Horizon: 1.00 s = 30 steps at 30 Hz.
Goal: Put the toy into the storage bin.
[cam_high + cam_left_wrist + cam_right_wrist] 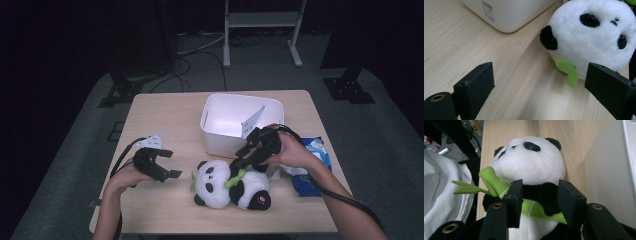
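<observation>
While a person works two hand-held grippers over a wooden table (pixel 165 107), a plush panda (pixel 230 184) lies on its back near the front edge, its head toward the left gripper (pixel 167 164) and its feet toward the person's right. Its long axis runs roughly along that front edge.

Nearest the panda is the right gripper (pixel 239 161), reaching down over the toy's chest. In the right gripper view its jaws stand part open on either side of the black chest band and the green bamboo stalk (pixel 536 210) across it; whether the pads already press the plush cannot be told, and nothing is lifted. The panda lies directly ahead of and under this gripper, so a squeeze looks like the move in prospect.

Just beside the panda's head, the left gripper hovers with its jaws wide apart and empty; its own view shows the head ahead and to one side, with a green leaf (pixel 570 73) at the cheek.

Behind the panda stands a white bin (pixel 240 125), open-topped, with nothing visible inside. Beyond the panda's feet, at the table's right edge, lies a blue packet (pixel 312 165).
</observation>
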Available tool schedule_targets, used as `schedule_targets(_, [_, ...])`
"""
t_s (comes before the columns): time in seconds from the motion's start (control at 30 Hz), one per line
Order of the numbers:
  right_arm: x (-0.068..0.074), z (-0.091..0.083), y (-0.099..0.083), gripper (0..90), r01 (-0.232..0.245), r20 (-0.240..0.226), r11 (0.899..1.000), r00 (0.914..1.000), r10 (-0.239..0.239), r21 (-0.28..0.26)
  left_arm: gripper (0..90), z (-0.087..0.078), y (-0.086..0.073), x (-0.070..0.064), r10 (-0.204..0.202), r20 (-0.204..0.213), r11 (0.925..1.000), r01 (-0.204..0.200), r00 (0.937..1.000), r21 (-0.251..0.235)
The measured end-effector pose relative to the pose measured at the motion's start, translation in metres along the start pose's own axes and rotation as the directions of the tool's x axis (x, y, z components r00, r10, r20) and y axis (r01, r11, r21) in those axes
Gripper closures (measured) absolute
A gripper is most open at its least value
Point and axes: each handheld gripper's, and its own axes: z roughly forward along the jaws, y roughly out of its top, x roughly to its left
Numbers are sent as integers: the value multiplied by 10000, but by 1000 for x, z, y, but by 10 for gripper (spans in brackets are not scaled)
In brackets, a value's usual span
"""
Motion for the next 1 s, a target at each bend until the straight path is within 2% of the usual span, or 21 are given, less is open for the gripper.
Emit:
schedule_targets(0.27, [-3, 11, -1, 484, -56, 212, 9996, 9998, 50, 278, 77, 0, 0, 0, -8, 0, 10000, 8, 10000, -10])
schedule_targets(0.63, [-5, 26, 2, 473, 163, 430, 9966, 9989, -198, 808, 77, -1, -1, 0, -3, -30, 10000, 3, 10000, -32])
schedule_targets(1.0, [-3, 46, 6, 485, 222, 223, 9895, 9994, -257, 1425, 77, -3, -2, 0, -29, -11, 10000, 29, 10000, -58])
